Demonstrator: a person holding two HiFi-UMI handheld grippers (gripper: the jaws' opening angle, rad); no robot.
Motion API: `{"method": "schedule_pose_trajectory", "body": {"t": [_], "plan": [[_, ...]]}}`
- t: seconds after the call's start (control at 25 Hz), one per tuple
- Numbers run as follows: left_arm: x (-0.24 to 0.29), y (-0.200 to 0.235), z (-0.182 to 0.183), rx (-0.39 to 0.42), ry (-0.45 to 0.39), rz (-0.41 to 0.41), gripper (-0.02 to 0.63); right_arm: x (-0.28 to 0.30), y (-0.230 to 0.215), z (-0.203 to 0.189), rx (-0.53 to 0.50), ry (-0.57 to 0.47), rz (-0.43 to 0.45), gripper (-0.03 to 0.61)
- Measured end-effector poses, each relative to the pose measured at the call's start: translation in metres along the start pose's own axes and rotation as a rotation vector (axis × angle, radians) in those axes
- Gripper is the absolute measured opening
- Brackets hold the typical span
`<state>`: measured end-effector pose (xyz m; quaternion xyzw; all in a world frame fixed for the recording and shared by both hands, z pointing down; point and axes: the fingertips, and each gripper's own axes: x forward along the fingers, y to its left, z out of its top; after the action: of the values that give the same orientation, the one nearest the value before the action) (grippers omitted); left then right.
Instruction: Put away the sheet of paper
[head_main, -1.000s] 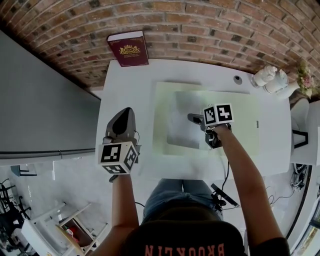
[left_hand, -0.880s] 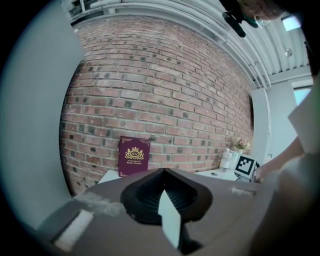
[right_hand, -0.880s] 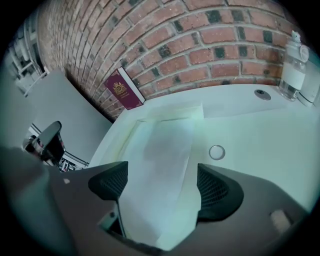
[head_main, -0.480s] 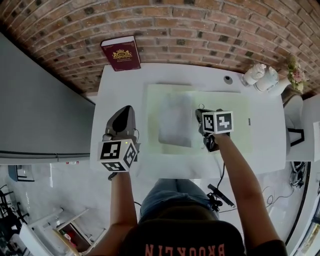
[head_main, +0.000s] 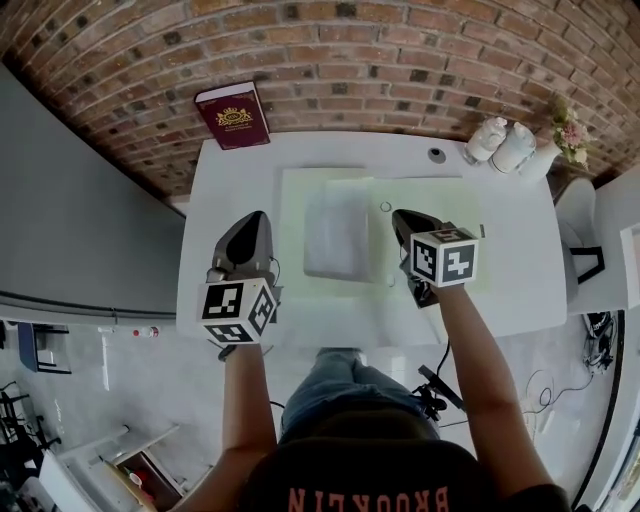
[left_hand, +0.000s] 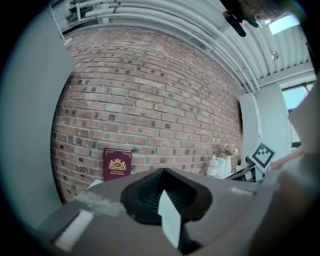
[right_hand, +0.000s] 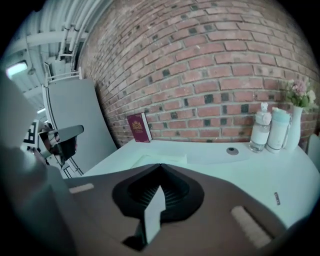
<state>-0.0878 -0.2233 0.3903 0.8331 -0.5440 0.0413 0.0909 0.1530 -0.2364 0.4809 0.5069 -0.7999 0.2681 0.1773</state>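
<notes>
A white sheet of paper (head_main: 336, 238) lies on the left half of a pale green folder (head_main: 440, 200), which is spread flat on the white table (head_main: 520, 265). My right gripper (head_main: 399, 214) hovers over the folder's right half, just right of the sheet. Its jaws are shut, and I see nothing between them in the right gripper view (right_hand: 160, 165). That view also shows the folder (right_hand: 161, 158) ahead of the tips. My left gripper (head_main: 252, 216) is held over the table's left part, clear of the sheet. It is shut and empty, pointing at the brick wall (left_hand: 163, 170).
A maroon book (head_main: 232, 115) leans on the brick wall at the table's back left. Two bottles (head_main: 487, 138) and a vase of flowers (head_main: 566, 132) stand at the back right. A small round fitting (head_main: 436, 155) sits in the tabletop near them.
My right gripper's jaws went from open to shut, and it drew right, off the sheet. The left gripper has held still.
</notes>
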Motion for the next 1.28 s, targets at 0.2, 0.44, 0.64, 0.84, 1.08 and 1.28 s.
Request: {"method": "schedule_pose_trajectory", "body": {"t": [0.2,0.44,0.64,0.84,1.08,1.28], "plan": [[-0.006,-0.017,0.016,0.02,-0.032,-0.022,-0.005,-0.046,0.008,0.033,-0.078,-0.161,-0.047,0.002],[-0.009,-0.038,0.038,0.064,-0.077,-0.042,-0.005,-0.108,0.014,0.07,-0.176,-0.344,-0.13,0.002],[-0.011,-0.052,0.069,0.118,-0.136,-0.057,-0.005,-0.147,0.013,0.093,-0.218,-0.427,-0.203,0.002],[-0.015,-0.065,0.108,0.171,-0.204,-0.074,-0.005,-0.18,0.014,0.113,-0.229,-0.505,-0.254,0.002],[-0.024,-0.074,0.14,0.213,-0.261,-0.083,-0.005,-0.221,0.031,0.141,-0.281,-0.64,-0.288,0.002],[-0.034,-0.078,0.155,0.247,-0.288,-0.086,-0.005,-0.241,0.058,0.153,-0.364,-0.73,-0.288,0.0]]}}
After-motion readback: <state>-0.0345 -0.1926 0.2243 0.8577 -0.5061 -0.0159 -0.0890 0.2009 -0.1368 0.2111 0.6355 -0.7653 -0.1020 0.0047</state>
